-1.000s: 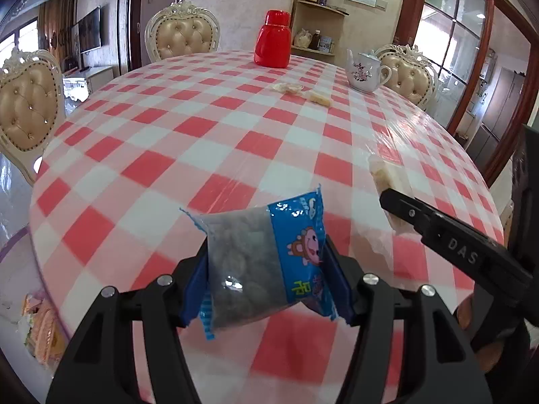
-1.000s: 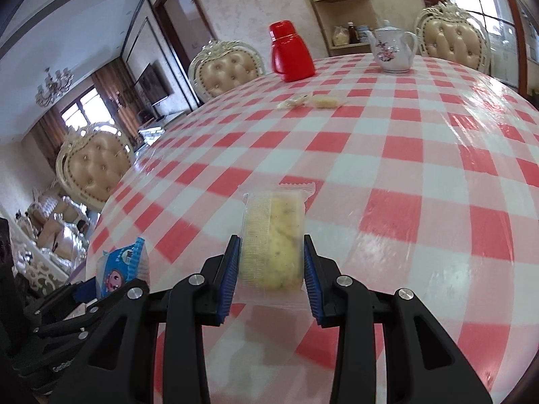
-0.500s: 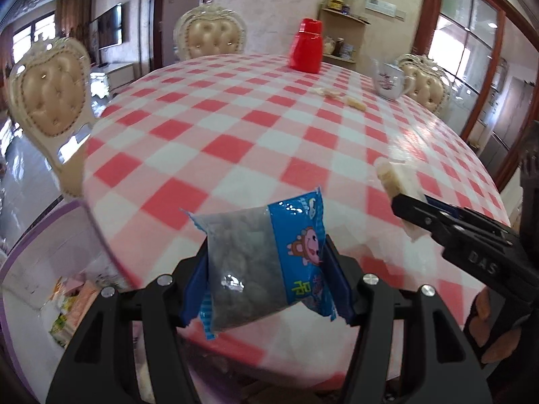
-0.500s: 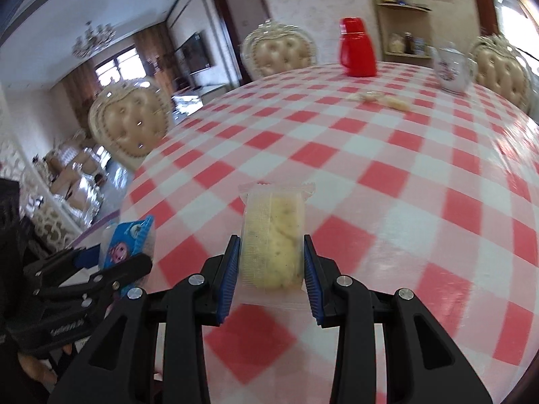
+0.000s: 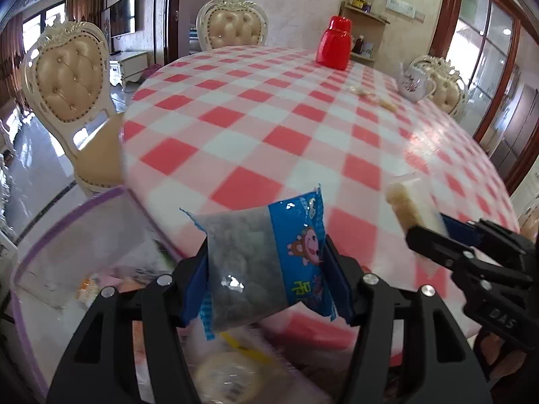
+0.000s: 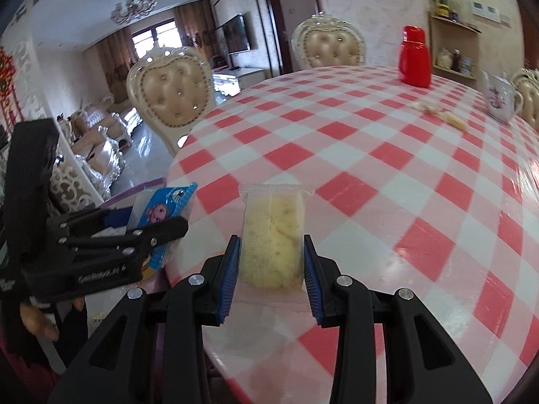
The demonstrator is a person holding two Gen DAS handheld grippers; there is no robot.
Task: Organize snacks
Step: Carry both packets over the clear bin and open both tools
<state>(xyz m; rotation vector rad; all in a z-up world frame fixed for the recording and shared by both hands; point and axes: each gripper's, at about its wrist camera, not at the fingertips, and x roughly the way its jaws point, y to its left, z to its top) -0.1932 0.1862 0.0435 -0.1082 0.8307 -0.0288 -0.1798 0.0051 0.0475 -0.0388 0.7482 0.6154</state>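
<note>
While both grippers hang at the near edge of the round table (image 5: 303, 107), each has a snack pinched between its blue pads. The left gripper (image 5: 266, 269) is clamped on a blue-and-clear snack packet (image 5: 266, 262) printed with a cartoon animal, dark granules showing through its clear half. The right gripper (image 6: 272, 252) squeezes a clear-wrapped yellow cake (image 6: 273, 235) upright between its jaws.

The left wrist view looks past the table edge to a clear container with a purple rim (image 5: 20, 269) below, holding blurred wrapped snacks; the right wrist view shows only a sliver of that rim. The right wrist view shows the blue packet side-on, poking out of the left gripper just beside the table edge.

Far across the red-and-white checked cloth, both views show a red thermos (image 5: 335, 43), a floral teapot (image 5: 414, 80) and two small loose snacks (image 5: 374, 97) between them.
</note>
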